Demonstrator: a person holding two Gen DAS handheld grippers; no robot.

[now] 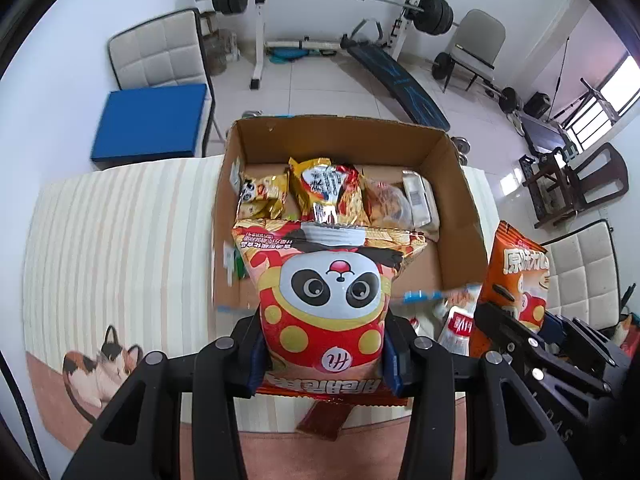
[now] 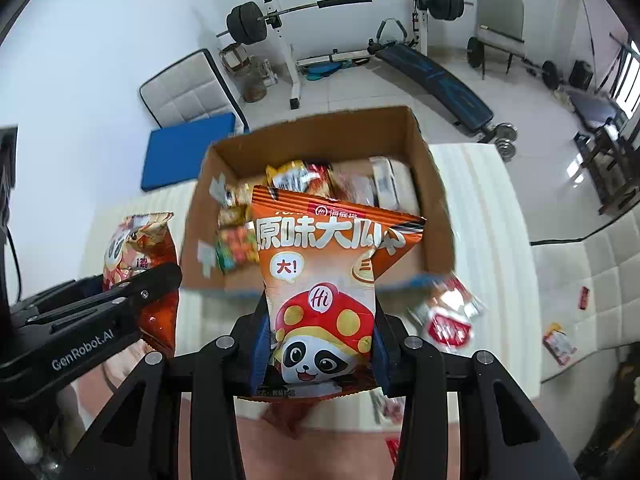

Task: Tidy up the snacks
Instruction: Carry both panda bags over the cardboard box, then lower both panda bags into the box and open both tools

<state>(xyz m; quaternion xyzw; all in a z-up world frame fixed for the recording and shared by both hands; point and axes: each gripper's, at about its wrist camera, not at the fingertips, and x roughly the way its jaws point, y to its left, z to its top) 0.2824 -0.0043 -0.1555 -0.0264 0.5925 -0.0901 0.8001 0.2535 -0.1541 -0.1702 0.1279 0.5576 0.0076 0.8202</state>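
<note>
The red panda snack bag (image 1: 324, 312) hangs clamped between the pads of the left hand-held gripper (image 1: 324, 364), raised in front of the open cardboard box (image 1: 460, 184); the orange snack bag (image 2: 320, 280) is pinched the same way by the right hand-held gripper (image 2: 320, 356). The box stands on the striped counter (image 1: 120, 220) and already holds several packets at its far end. To drop both cleanly, carry each bag past the near wall, over the bare floor of the box, before letting go; a few loose packets (image 2: 444, 320) remain outside.
</note>
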